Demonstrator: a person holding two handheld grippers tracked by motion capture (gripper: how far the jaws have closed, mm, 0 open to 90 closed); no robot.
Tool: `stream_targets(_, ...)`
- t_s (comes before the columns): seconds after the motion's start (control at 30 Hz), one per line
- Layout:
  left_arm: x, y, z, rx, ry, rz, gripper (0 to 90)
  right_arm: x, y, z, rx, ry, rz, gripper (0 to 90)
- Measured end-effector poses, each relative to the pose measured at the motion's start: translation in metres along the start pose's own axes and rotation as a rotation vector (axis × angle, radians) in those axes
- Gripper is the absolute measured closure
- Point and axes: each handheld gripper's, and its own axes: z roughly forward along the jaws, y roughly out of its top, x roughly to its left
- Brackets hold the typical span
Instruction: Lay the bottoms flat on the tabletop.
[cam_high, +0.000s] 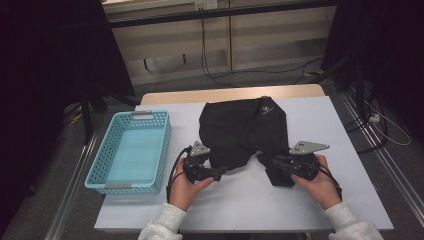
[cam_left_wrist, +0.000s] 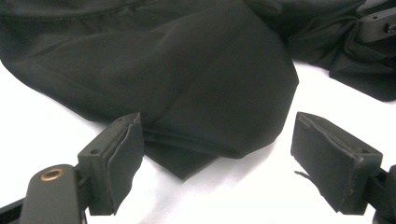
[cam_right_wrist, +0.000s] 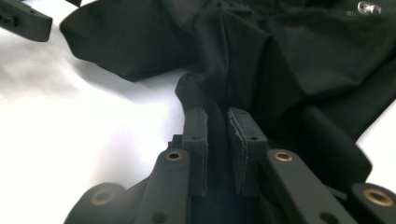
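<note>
The black garment (cam_high: 245, 132) lies crumpled on the white table (cam_high: 240, 200) beside the blue basket (cam_high: 131, 150), and the right gripper (cam_right_wrist: 223, 140) has its fingers (cam_right_wrist: 195, 140) nearly together on a thin fold of its near edge; so slight a pinch could slip free if pulled. The left gripper (cam_left_wrist: 217, 154), fingers wide and holding nothing, sits low and level at the other corner, so a one-sided lift could drag the cloth.

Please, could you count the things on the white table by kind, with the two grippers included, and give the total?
Black garment: 1
Light blue basket: 1
Grippers, left gripper and right gripper: 2
Total: 4
</note>
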Motion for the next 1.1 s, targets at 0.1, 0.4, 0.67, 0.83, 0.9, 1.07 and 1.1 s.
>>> stream_targets(0.1, -0.001, 0.0, 0.0, -0.003, -0.004, -0.007, 17.3, 0.0, 0.003, -0.005, -0.013, -0.024, -0.004, 81.1)
stream_targets(0.4, -0.002, 0.002, -0.003, -0.014, -0.002, 0.001, 17.3, 0.0, 0.002, -0.004, -0.002, -0.006, -0.001, 84.7)
stream_targets(0.67, -0.005, 0.004, -0.001, -0.007, -0.015, 0.01, 17.5, 0.016, 0.0, 0.009, 0.06, 0.042, -0.054, 79.6)
stream_targets(0.83, -0.007, 0.004, 0.0, -0.006, -0.024, 0.01, 17.9, 0.018, -0.005, 0.017, 0.081, 0.029, -0.065, 87.2)
stream_targets(0.9, -0.008, 0.005, 0.0, -0.005, -0.025, 0.011, 17.9, 0.019, -0.002, 0.016, 0.083, 0.032, -0.074, 87.4)
stream_targets(1.07, -0.008, 0.006, 0.0, -0.008, -0.028, 0.017, 17.9, 0.022, 0.005, 0.01, 0.033, 0.092, -0.024, 87.5)
stream_targets(1.1, -0.009, 0.006, 0.0, -0.009, -0.032, 0.012, 17.9, 0.024, 0.007, 0.009, 0.021, 0.102, -0.028, 87.5)
